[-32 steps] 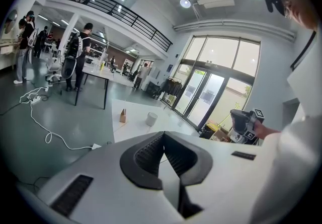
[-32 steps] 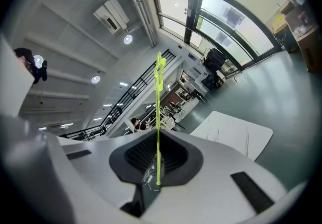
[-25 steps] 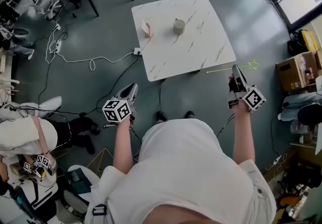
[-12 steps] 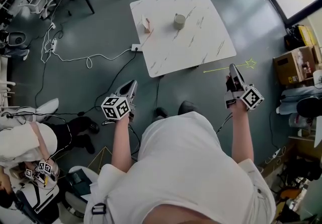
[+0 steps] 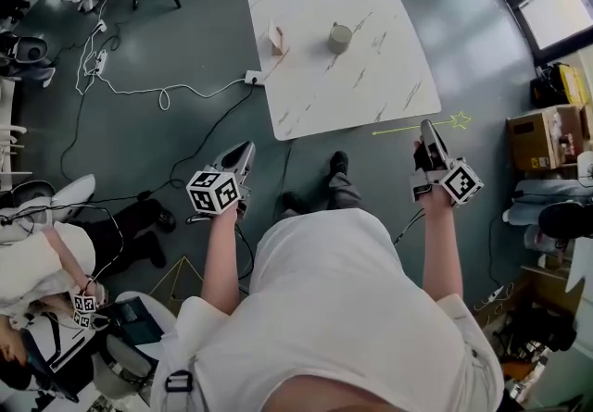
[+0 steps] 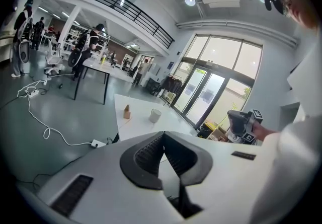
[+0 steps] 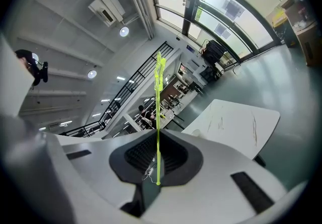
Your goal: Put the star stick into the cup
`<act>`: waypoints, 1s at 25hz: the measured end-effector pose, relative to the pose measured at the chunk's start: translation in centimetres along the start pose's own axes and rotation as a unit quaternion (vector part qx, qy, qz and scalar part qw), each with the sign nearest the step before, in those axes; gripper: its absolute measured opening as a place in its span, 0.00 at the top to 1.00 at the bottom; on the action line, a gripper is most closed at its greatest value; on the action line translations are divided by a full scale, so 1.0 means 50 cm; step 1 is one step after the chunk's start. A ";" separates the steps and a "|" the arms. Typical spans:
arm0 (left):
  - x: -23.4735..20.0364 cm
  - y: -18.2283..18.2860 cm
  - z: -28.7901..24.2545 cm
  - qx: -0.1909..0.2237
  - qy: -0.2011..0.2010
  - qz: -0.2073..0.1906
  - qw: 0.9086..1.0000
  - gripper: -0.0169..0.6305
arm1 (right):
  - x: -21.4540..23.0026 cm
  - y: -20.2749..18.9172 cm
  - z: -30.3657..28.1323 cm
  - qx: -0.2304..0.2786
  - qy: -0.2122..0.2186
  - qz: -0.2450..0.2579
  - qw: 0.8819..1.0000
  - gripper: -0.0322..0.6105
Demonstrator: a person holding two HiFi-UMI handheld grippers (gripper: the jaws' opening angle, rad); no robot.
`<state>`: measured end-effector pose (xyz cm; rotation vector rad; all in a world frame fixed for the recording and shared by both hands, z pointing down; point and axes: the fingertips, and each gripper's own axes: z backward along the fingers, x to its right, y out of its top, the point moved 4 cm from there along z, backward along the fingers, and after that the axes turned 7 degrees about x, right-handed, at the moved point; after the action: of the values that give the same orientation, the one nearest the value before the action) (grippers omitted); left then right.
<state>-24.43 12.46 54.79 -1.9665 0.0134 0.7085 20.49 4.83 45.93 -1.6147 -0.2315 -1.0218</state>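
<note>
Holding the star stick (image 5: 398,131) clenched in my right gripper (image 5: 427,127) off the table (image 5: 371,77), well apart from the cup (image 5: 340,37); insertion not yet done, left gripper (image 5: 246,150) closed, empty.

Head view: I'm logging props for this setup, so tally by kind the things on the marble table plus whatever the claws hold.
Cup: 1
Small tan block: 1
Star stick, in the right claw: 1
Total: 3
</note>
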 end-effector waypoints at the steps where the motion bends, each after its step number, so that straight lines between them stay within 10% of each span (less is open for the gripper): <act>1: -0.002 0.004 -0.009 0.002 0.005 0.002 1.000 0.95 | 0.011 0.001 -0.016 -0.005 0.003 -0.005 1.000 0.90; 25: 0.091 0.098 -0.293 0.068 0.127 0.048 0.988 0.95 | 0.287 0.175 -0.402 -0.121 0.095 -0.026 0.988 0.90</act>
<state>-15.22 -0.68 53.36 -1.9208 0.3055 0.4992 24.88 -20.75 49.36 -1.7216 -0.0199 -1.2756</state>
